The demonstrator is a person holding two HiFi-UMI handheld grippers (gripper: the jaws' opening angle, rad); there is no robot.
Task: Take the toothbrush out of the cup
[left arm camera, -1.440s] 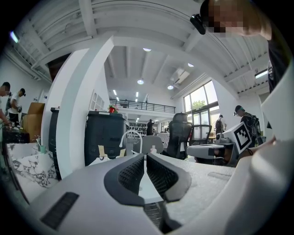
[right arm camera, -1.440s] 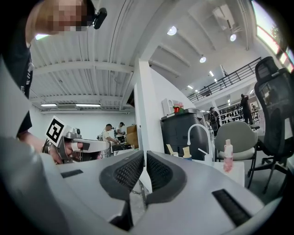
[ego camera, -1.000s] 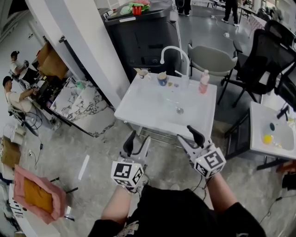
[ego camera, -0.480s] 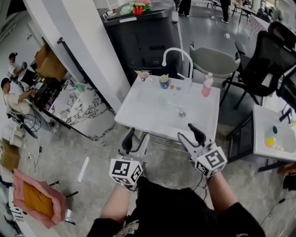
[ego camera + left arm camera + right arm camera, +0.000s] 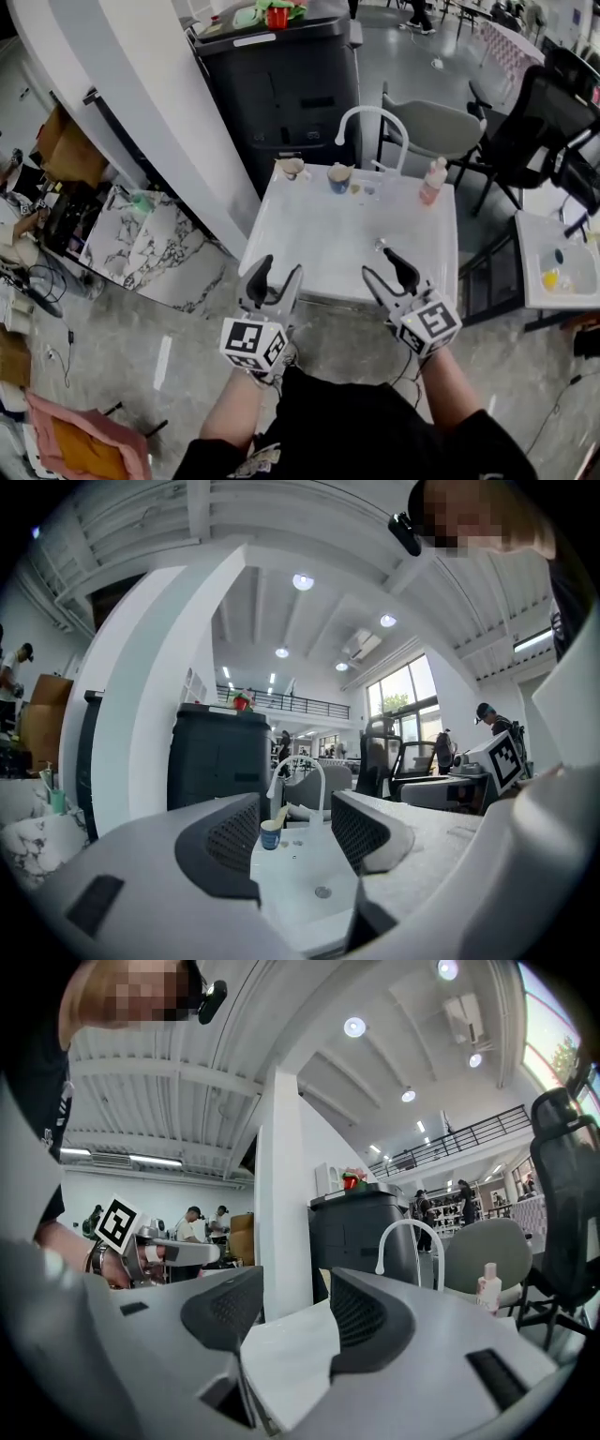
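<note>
Blue cup (image 5: 338, 180), with the toothbrush (image 5: 279, 815) inside, is seen untouched at the far edge of the white bench (image 5: 314, 246). Nothing is done yet. The left gripper (image 5: 278, 270) and right gripper (image 5: 382, 265) are held at the near edge, jaws apart and empty, the right's just opened wider.

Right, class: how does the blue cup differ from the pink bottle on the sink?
The blue cup is short and open; the pink bottle is taller, slimmer, capped. The cup stands near the middle, the bottle near the right corner. Both stand upright at the back of the sink.
</note>
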